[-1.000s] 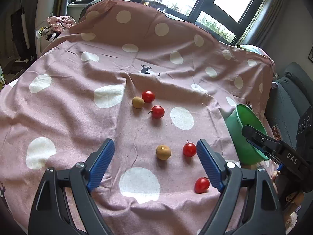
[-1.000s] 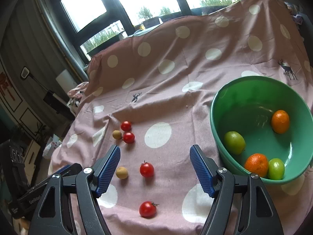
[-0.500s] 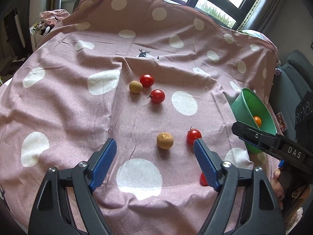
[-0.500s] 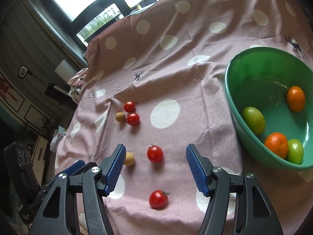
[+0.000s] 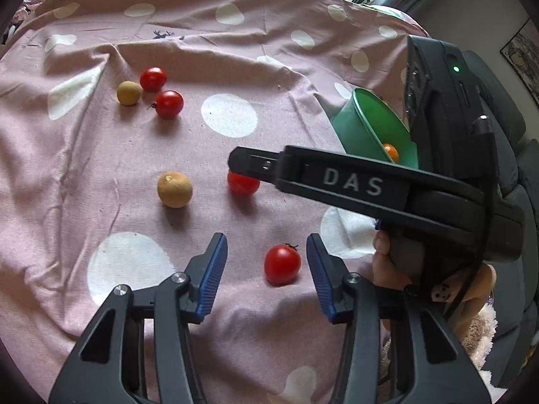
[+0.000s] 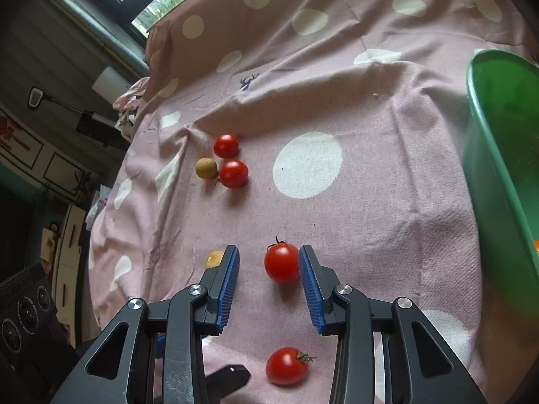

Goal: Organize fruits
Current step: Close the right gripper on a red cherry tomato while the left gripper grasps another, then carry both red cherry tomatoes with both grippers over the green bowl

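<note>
Both grippers have dropped toward the cloth and narrowed since a second ago. Left gripper (image 5: 266, 266) now brackets the nearest tomato (image 5: 282, 264) — jaws apart, no contact, clear gap each side. Right gripper (image 6: 268, 269) brackets the next tomato (image 6: 282, 262), its right-side pad (image 6: 308, 276) touching or nearly touching the skin, the other pad well off; not clamped yet.

To do this well: centre each tomato between the pads before closing, squeeze gently — soft skin, round, likely to roll on the wrinkled cloth (image 6: 370, 202).

Just left of the right gripper's tip sits a tan fruit (image 5: 175, 185). Well ahead, two tomatoes (image 6: 232, 173) and another tan fruit (image 6: 205, 168) cluster together. Green bowl (image 6: 495, 185) sits far right, an orange (image 5: 390, 152) inside.
</note>
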